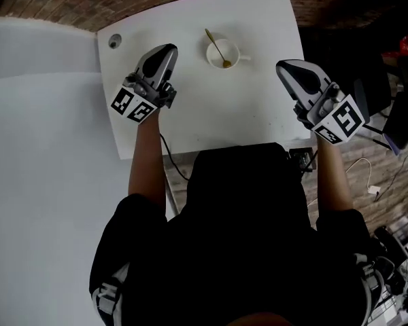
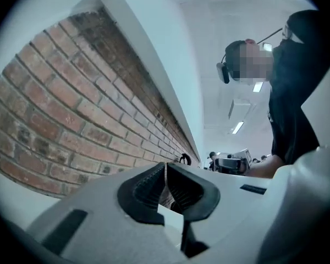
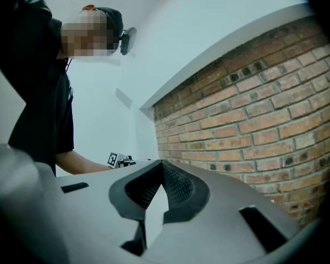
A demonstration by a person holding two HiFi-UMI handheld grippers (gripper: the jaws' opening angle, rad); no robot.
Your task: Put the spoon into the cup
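Count: one white cup (image 1: 222,53), one gold spoon (image 1: 217,48), two grippers in all.
Spoon in cup: bowl down inside, handle leaning out over far-left rim.
Cup near far edge of white surface (image 1: 211,121), cup handle pointing right.
Left hand-held gripper (image 1: 167,49) left of cup, apart from it; jaws pressed together, nothing between.
Right hand-held gripper (image 1: 284,66) at right edge of surface, well apart from cup; jaws likewise together, empty.
Bare stretch between both grippers and toward near edge.
One round grommet (image 1: 114,41) at far-left corner.
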